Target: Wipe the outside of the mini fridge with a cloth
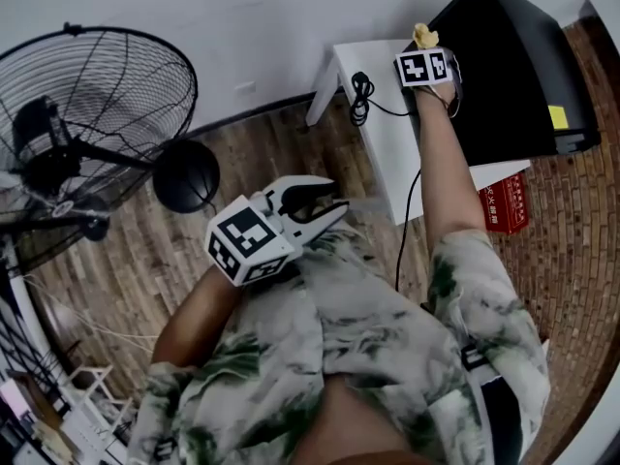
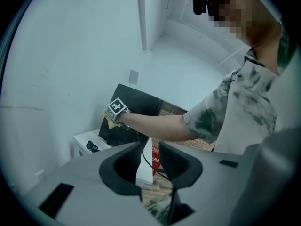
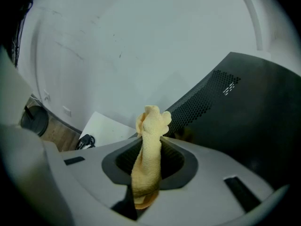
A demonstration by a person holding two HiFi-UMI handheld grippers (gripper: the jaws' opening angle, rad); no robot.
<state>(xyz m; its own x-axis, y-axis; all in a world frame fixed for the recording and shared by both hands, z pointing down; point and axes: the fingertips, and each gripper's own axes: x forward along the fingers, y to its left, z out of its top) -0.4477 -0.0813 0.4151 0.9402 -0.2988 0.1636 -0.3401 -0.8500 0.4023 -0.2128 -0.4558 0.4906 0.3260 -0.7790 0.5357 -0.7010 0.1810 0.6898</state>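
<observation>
The black mini fridge point(image 1: 513, 66) stands on a white table point(image 1: 387, 143) against the wall. My right gripper point(image 1: 424, 45) is at the fridge's near upper corner, shut on a yellow cloth point(image 1: 424, 34). In the right gripper view the cloth point(image 3: 149, 140) sticks up between the jaws, right beside the fridge's perforated black side point(image 3: 244, 117). My left gripper point(image 1: 334, 199) hangs open and empty in front of the person's chest, well short of the table. In the left gripper view the fridge point(image 2: 136, 102) and the cloth point(image 2: 110, 121) are seen from afar.
A coiled black cable point(image 1: 360, 93) lies on the table and trails down its front. A red box point(image 1: 506, 203) sits on the brick floor below the fridge. A large black standing fan point(image 1: 87, 114) fills the left side, close to the wall.
</observation>
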